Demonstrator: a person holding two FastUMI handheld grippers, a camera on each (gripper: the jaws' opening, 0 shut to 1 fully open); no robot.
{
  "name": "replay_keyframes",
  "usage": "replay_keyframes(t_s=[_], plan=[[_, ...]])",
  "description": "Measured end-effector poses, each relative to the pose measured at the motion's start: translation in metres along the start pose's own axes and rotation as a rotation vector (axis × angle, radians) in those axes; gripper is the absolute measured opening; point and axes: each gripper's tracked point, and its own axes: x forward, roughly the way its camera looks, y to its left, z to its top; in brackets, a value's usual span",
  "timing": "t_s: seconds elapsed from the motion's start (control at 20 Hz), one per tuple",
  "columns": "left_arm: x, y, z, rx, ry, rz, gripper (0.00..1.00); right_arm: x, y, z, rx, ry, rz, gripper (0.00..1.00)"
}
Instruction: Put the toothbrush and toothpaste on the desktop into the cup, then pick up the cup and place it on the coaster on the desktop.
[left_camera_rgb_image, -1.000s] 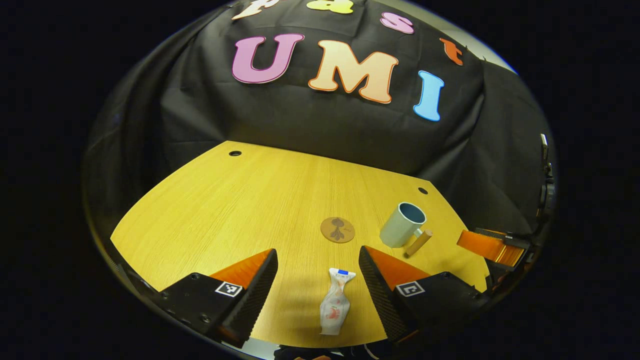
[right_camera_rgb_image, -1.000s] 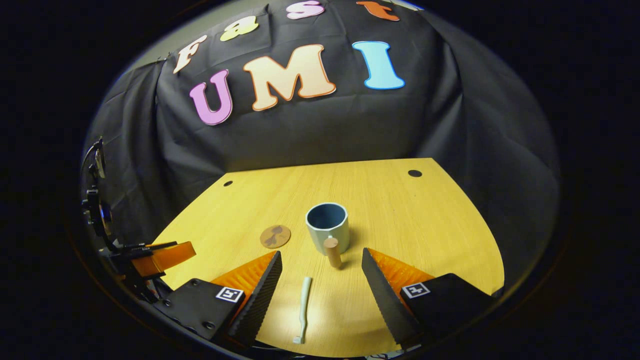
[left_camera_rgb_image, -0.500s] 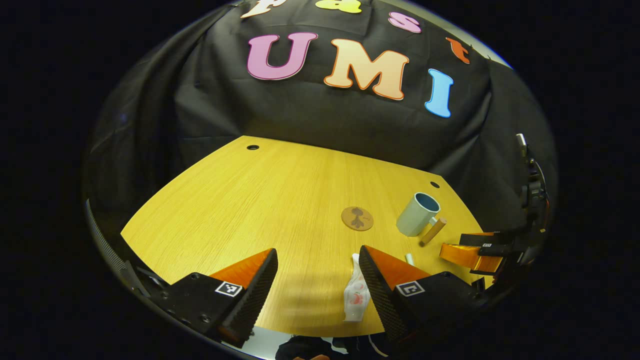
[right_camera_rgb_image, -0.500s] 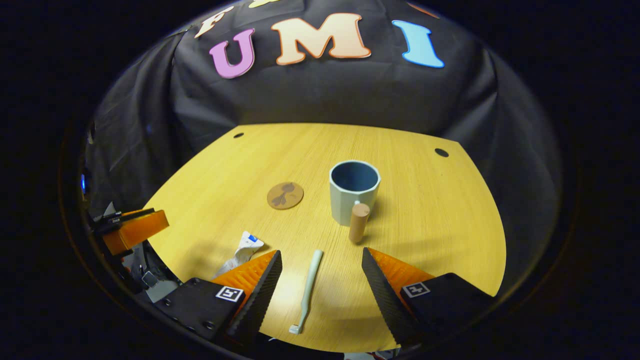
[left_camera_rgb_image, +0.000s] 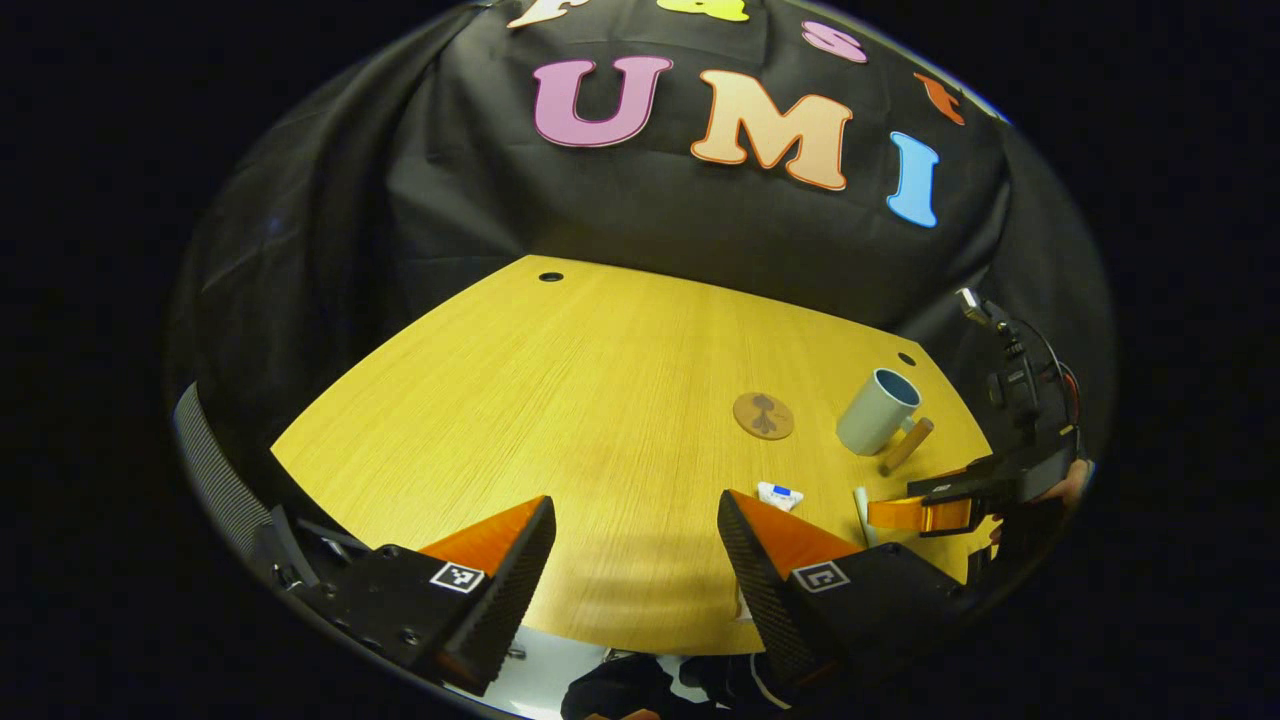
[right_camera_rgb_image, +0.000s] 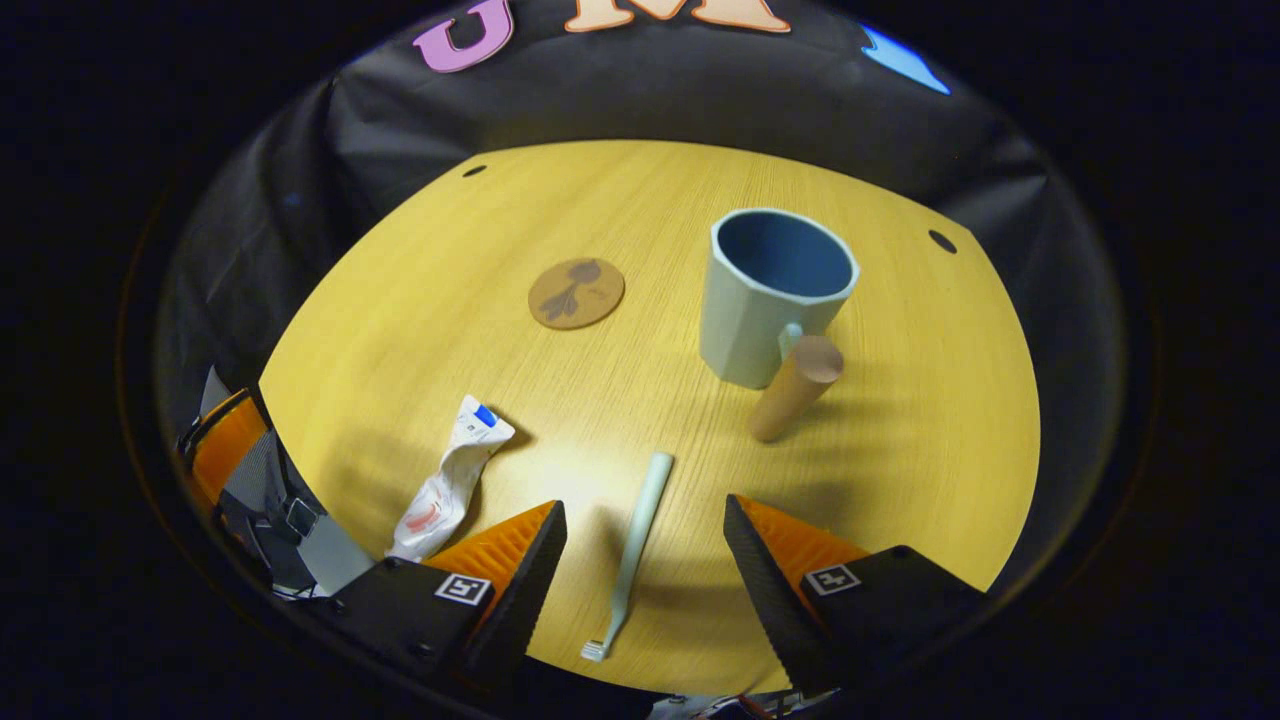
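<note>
A pale green toothbrush (right_camera_rgb_image: 637, 545) lies on the yellow desktop (right_camera_rgb_image: 500, 230) between the spread fingers of my right gripper (right_camera_rgb_image: 640, 600), which is open and hovers just above it. A crumpled white toothpaste tube (right_camera_rgb_image: 445, 485) lies to its left. Beyond stands a pale cup (right_camera_rgb_image: 770, 295) with a blue inside and a wooden handle, and a round brown coaster (right_camera_rgb_image: 576, 292) lies left of it. In the left gripper view my left gripper (left_camera_rgb_image: 636, 575) is open over the near table edge. The tube's end (left_camera_rgb_image: 779, 493) peeks past its right finger, with coaster (left_camera_rgb_image: 763, 415) and cup (left_camera_rgb_image: 876, 411) farther off.
The right gripper (left_camera_rgb_image: 925, 512), with a hand behind it, appears at the right of the left gripper view. The left gripper's body (right_camera_rgb_image: 250, 480) sits at the left edge of the right gripper view. Black cloth walls close in the table's back and sides.
My right gripper has moved forward and down toward the toothbrush, so the cup looms larger. My left gripper has drifted left and back, and the toothpaste has slid behind its right finger.
</note>
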Motion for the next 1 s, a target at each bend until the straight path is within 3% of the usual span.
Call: replay_keyframes(t_s=[0.05,0.15,0.2,0.35,0.5,0.75,0.8,0.85,0.9,1.0], plan=[[0.000,0.001,0.000,-0.004,0.005,0.006,0.95,0.005,0.001,-0.001,-0.004,0.024,0.003,0.92],[0.001,0.003,-0.004,-0.011,0.016,0.017,0.95,0.014,-0.001,-0.004,-0.008,0.061,-0.012,0.89],[0.001,0.006,-0.004,-0.013,0.020,0.022,0.95,0.017,0.000,-0.004,0.000,0.077,-0.016,0.78],[0.005,0.012,-0.004,-0.009,0.026,0.039,0.95,0.025,-0.001,-0.005,0.031,0.118,-0.025,0.63],[0.009,0.019,-0.004,-0.008,0.034,0.045,0.95,0.030,-0.003,-0.006,0.030,0.149,-0.040,0.58],[0.018,0.027,0.000,0.003,0.045,0.055,0.95,0.034,0.000,-0.007,0.027,0.189,-0.053,0.27],[0.019,0.027,0.001,0.005,0.046,0.052,0.95,0.035,-0.004,-0.007,0.013,0.187,-0.064,0.22],[0.020,0.025,0.001,0.009,0.049,0.049,0.95,0.032,-0.007,-0.006,0.008,0.191,-0.077,0.30],[0.022,0.025,0.000,0.016,0.055,0.049,0.95,0.034,-0.007,-0.006,0.011,0.187,-0.077,0.16],[0.025,0.024,0.000,0.030,0.065,0.044,0.95,0.034,-0.007,-0.007,0.020,0.193,-0.073,0.13]])
